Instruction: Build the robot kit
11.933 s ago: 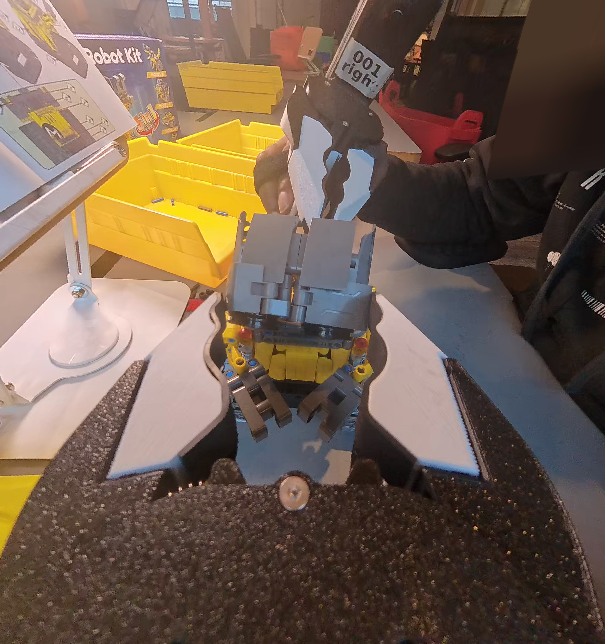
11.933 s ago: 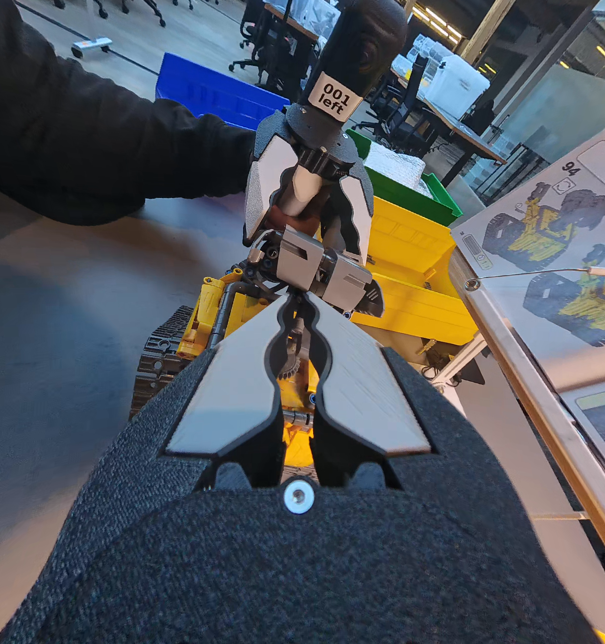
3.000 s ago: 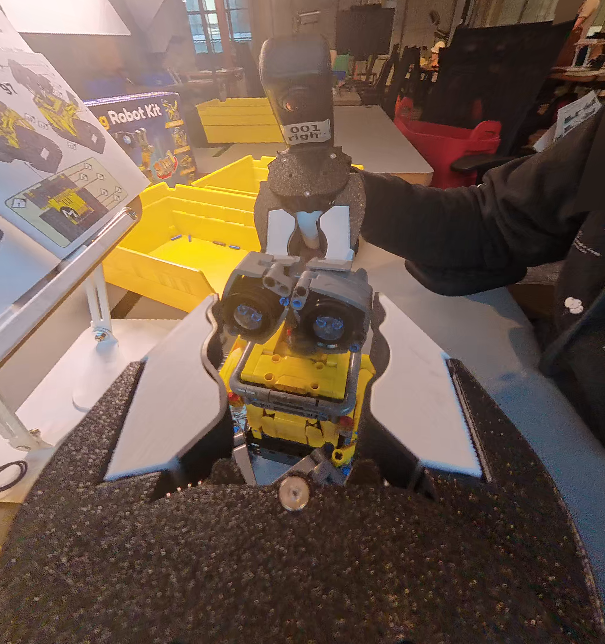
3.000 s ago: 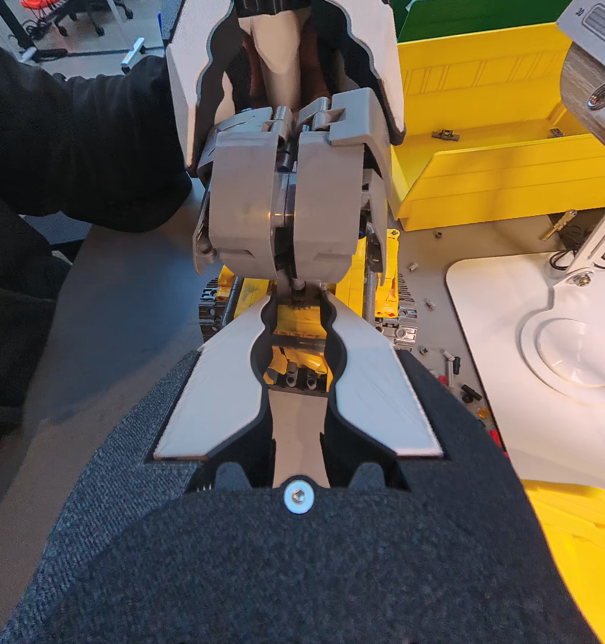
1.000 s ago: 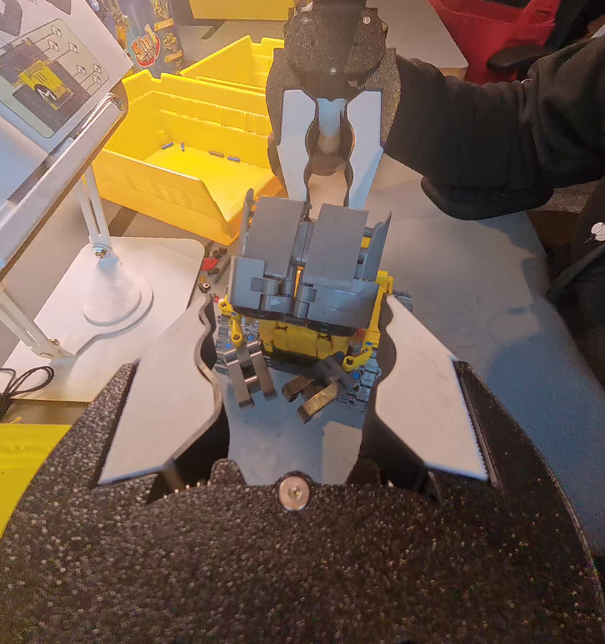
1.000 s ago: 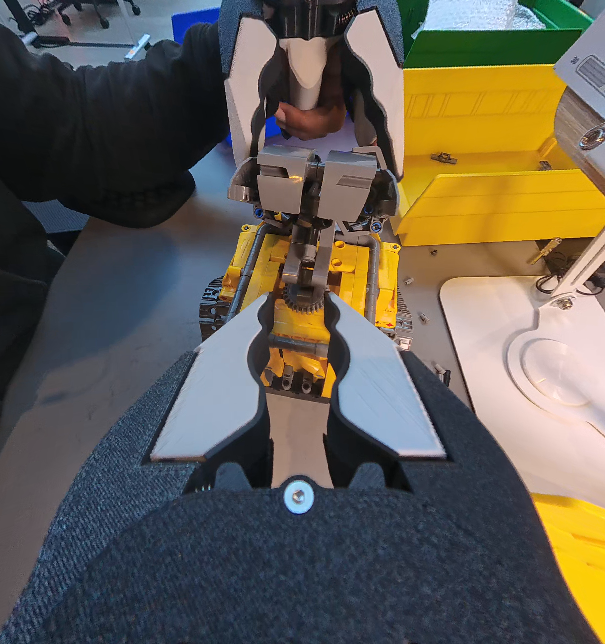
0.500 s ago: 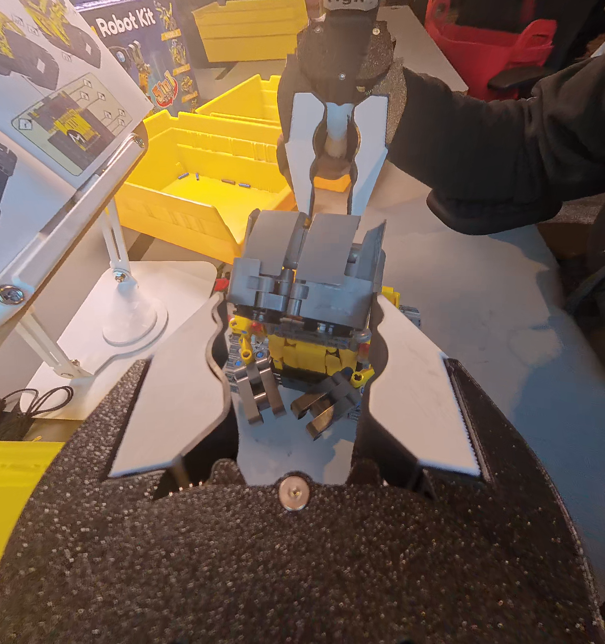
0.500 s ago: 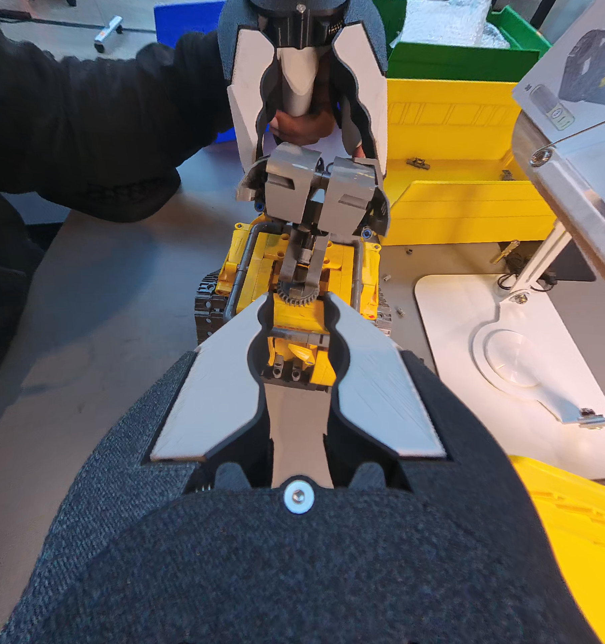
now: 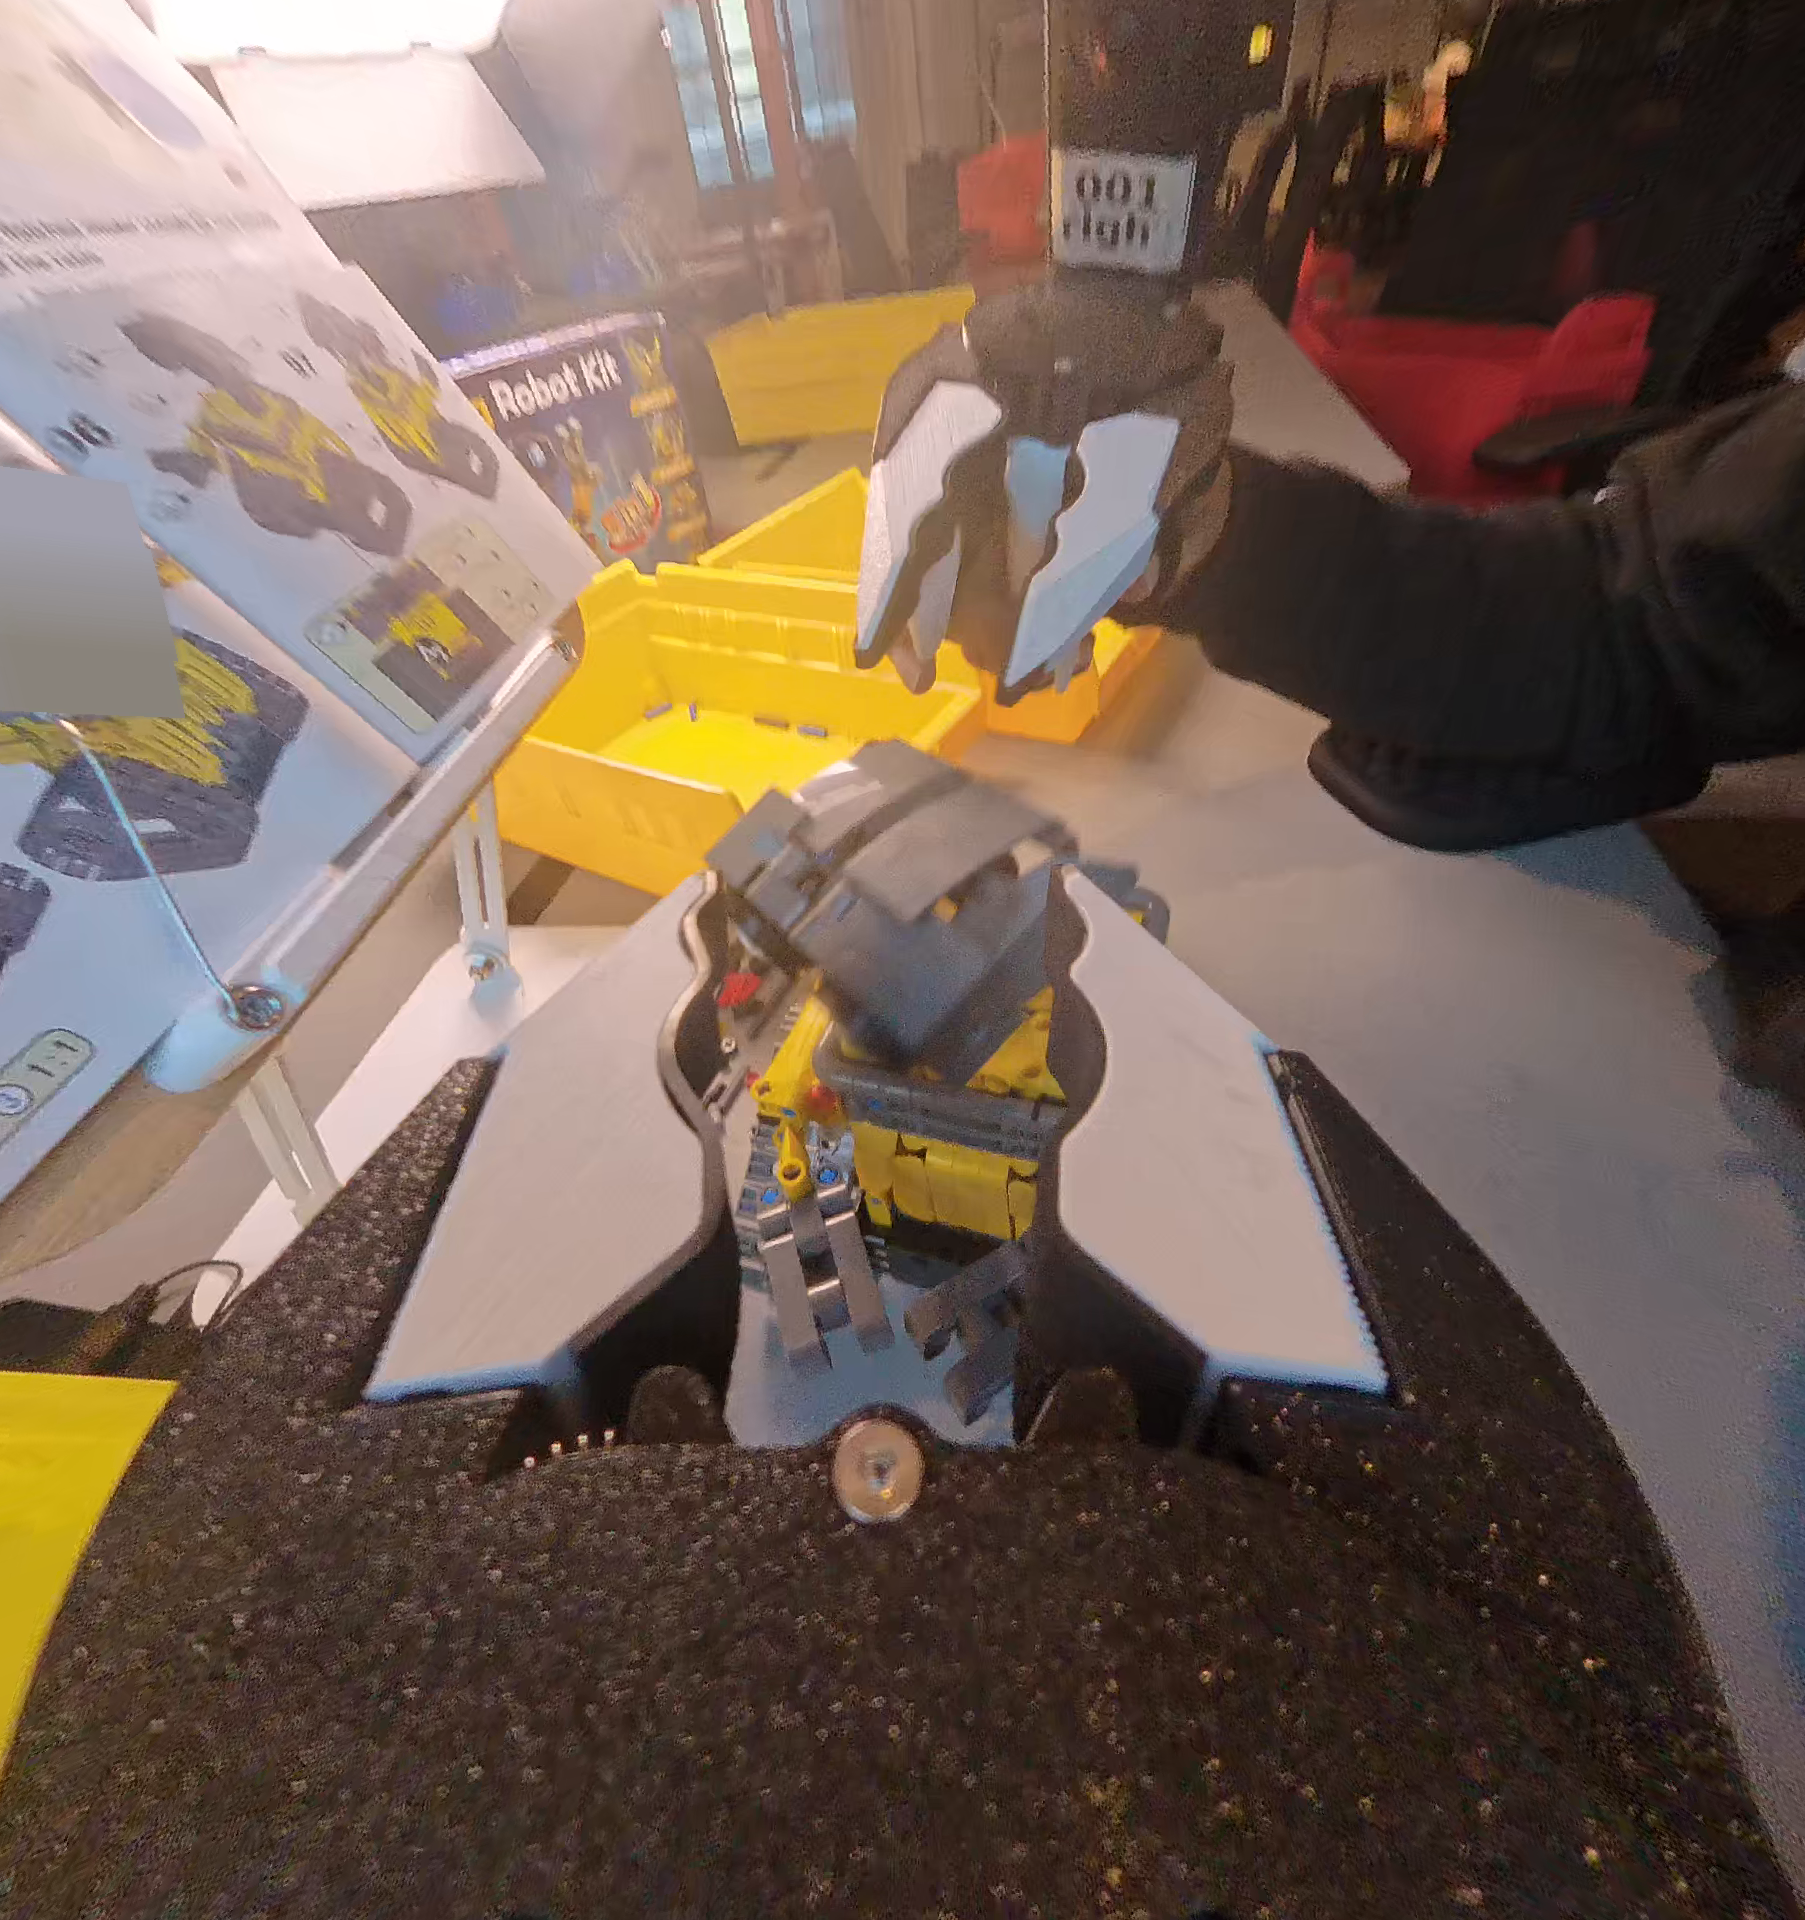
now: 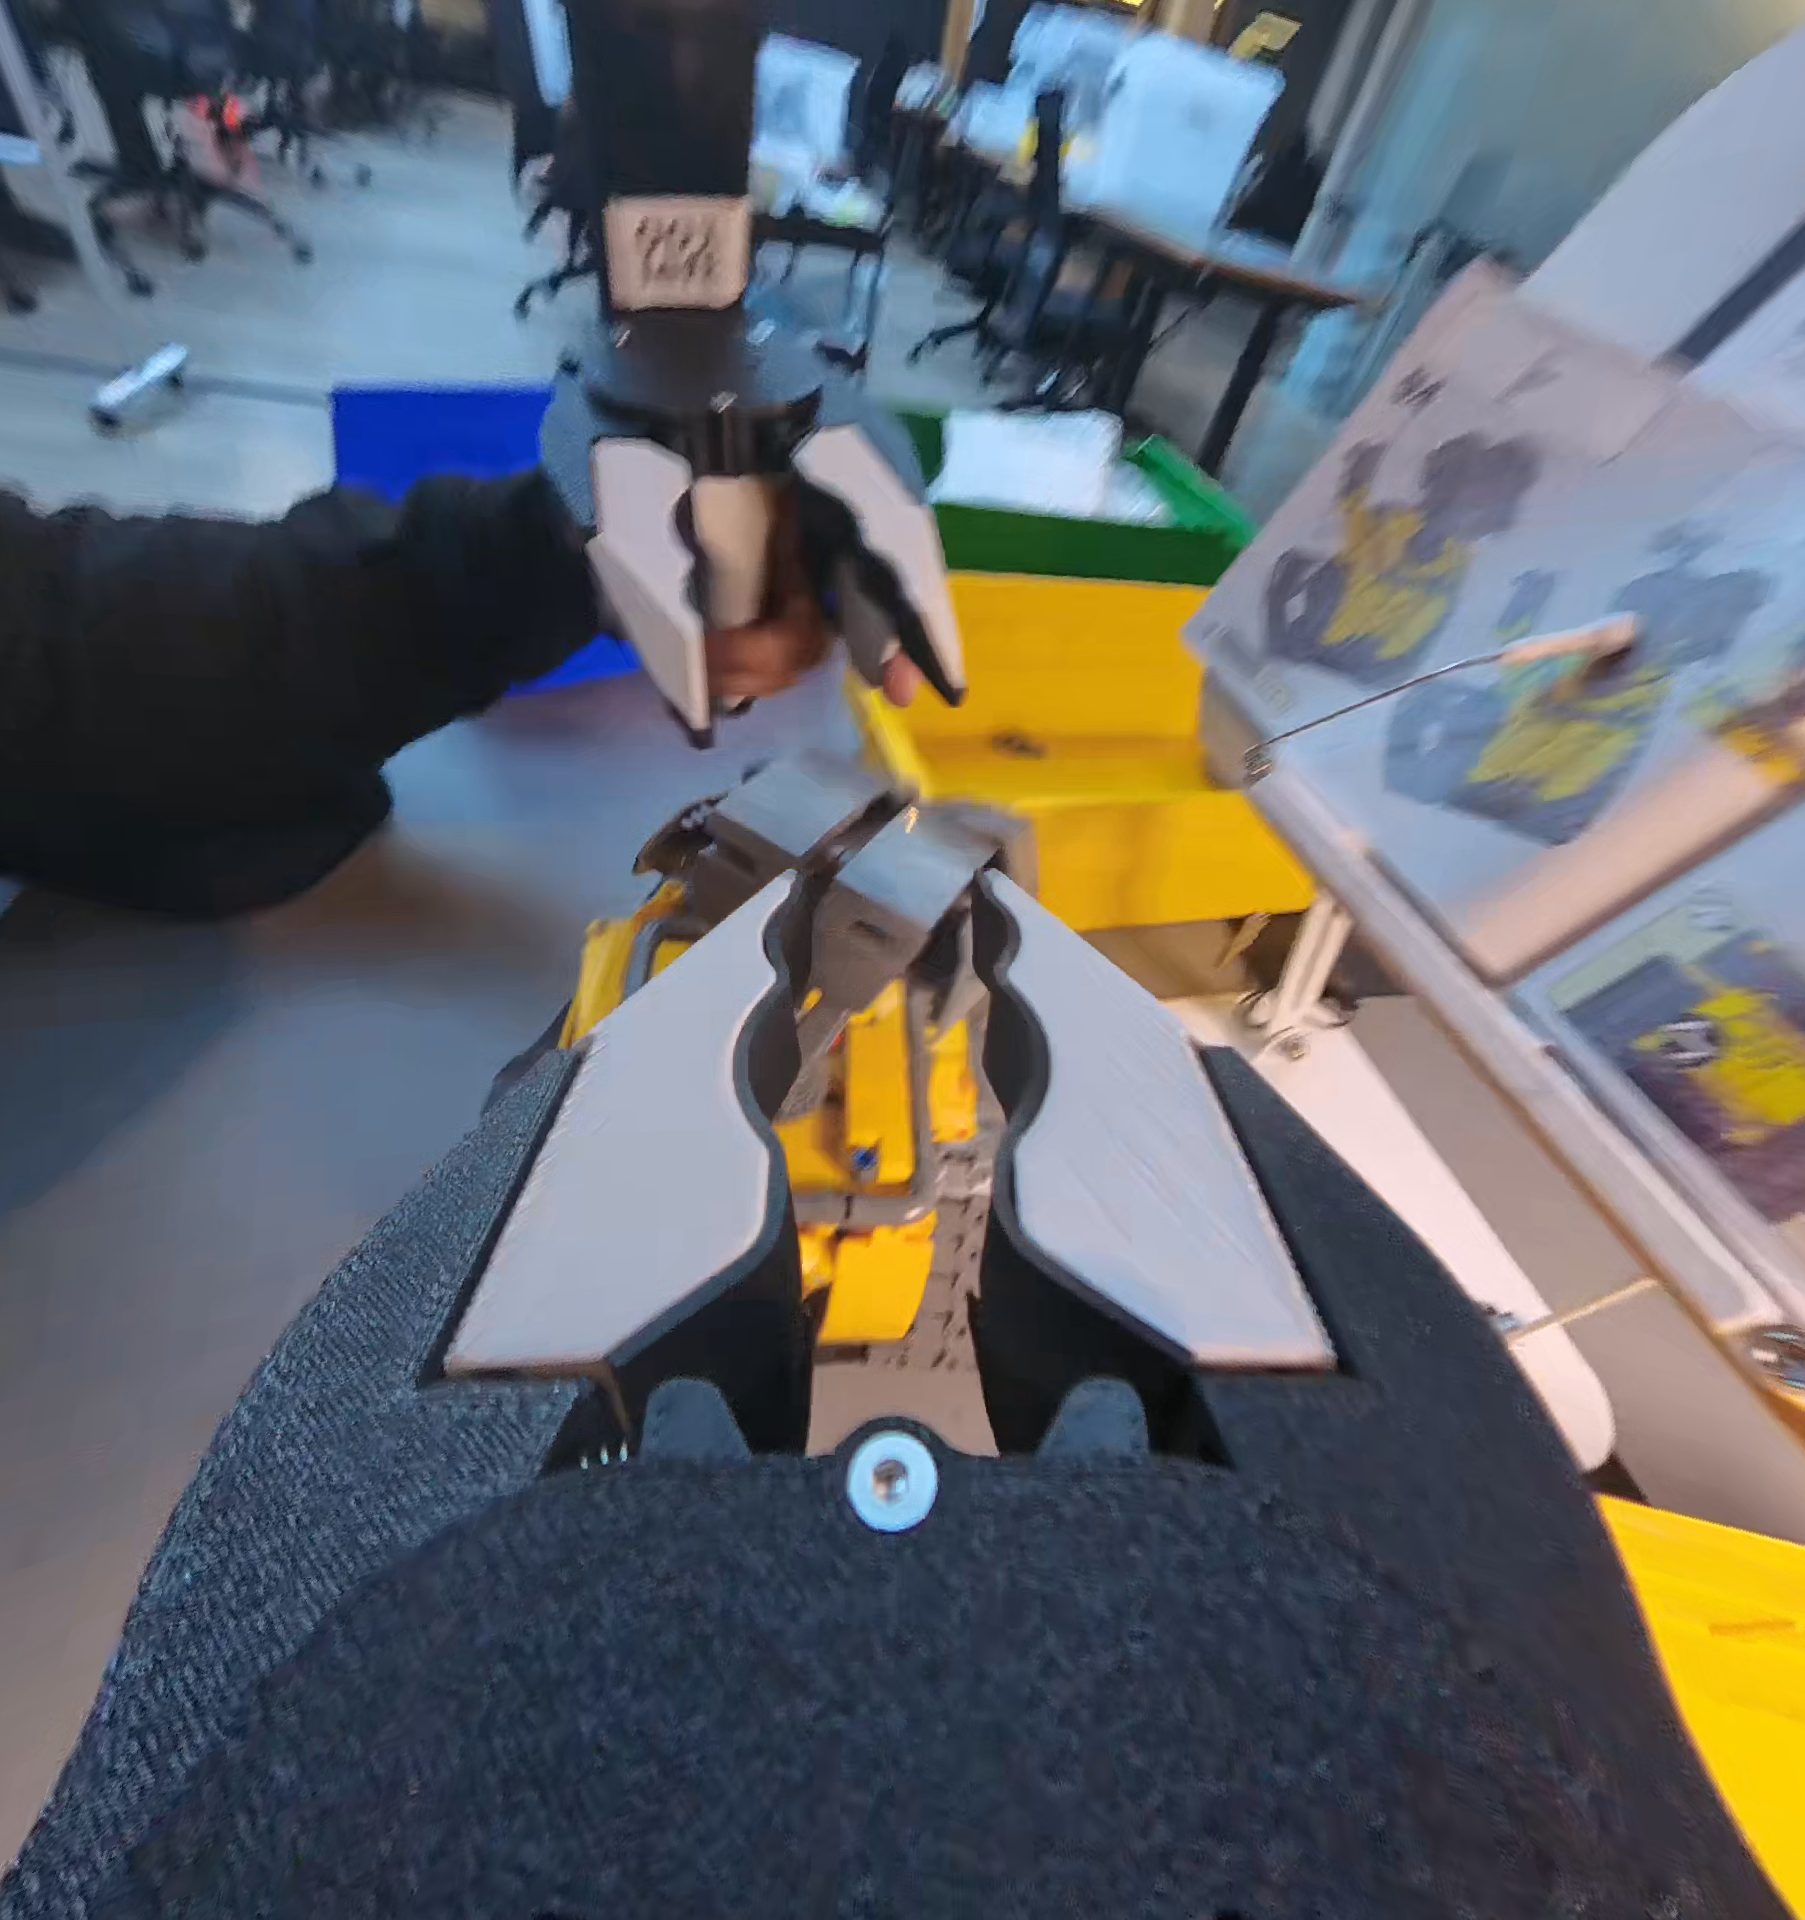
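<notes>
A brick-built robot model [image 9: 908, 1049], yellow in the body with a grey two-lobed head and dark tracks, is seen standing on the grey table [image 9: 1397, 1039]. Its head is tilted to one side, and two grey claw arms are stretched forward at its base. In the right wrist view the same model [image 10: 867, 1039] is seen from behind, its grey head just beyond the fingertips.

The left gripper [image 9: 882, 914] is held level with the model, its fingers spread to either side of the head and body; whether the pads touch the model cannot be told, and nothing is clamped. The right gripper [image 10: 887, 883] is likewise parted, with a gap between its fingers through which the yellow back of the model is seen. In the left wrist view the right gripper [image 9: 965, 655] is seen above and behind the model, clear of the head, its fingers apart and empty, and a black sleeve [image 9: 1500, 644] is seen behind it. In the right wrist view the left gripper [image 10: 825, 717] is seen above the far side of the model, fingers apart.

Yellow parts bins [image 9: 732, 727] are set just behind the model, with a few small pieces inside. An instruction sheet [image 9: 254, 468] is held on a tilted white stand [image 9: 482, 935] beside the model. A printed kit box [image 9: 607, 447] and a red bin [image 9: 1480, 374] are seen farther back. A green bin [image 10: 1085, 530] and a blue bin [image 10: 430, 436] are seen in the right wrist view. Both views are blurred.
</notes>
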Demonstrator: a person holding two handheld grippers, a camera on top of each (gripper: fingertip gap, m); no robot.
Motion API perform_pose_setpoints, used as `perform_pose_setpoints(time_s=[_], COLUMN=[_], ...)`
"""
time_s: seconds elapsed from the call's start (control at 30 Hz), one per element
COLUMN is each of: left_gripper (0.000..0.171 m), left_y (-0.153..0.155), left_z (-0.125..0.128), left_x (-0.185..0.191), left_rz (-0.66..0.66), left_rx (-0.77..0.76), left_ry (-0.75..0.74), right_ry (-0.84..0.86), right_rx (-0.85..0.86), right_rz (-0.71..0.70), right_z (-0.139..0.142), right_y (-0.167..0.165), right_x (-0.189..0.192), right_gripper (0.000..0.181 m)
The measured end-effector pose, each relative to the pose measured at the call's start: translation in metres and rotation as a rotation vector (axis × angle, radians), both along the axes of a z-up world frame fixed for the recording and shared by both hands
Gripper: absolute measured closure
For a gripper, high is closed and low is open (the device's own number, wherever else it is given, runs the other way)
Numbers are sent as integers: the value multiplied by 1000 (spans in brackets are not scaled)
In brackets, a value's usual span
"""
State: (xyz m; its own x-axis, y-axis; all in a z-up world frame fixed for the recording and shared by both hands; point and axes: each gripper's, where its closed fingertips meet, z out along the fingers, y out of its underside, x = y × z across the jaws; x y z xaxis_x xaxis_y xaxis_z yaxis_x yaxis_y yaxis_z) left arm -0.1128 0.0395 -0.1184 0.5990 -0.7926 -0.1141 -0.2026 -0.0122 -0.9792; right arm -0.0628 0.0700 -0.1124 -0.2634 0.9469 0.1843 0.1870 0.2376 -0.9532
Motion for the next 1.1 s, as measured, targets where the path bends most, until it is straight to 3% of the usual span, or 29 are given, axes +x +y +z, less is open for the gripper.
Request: perform_pose_setpoints(time_s=[0.1,0.33,0.47,0.63,0.8,1.1], left_gripper=[112,127,130,147,163,171], left_y=[9,71,97,114,125,137], left_z=[17,46,58,49,38,29], left_x=[-19,-108,-132,-141,-137,-143], left_rz=[104,773,924,999,1024,1028], left_rx=[43,200,237,256,299,309], left_ry=[-58,-128,-187,-209,-116,-104], right_ry=[138,338,389,354,347,341], right_rx=[-36,-117,-182,-175,-196,-153], right_rz=[-91,-282,-347,-347,-336,-323], right_z=[29,65,69,48,34,13], right_y=[17,50,67,78,88,84], right_x=[-5,-14,-17,-10,-7,-17], right_gripper=[151,151,151,155,157,160])
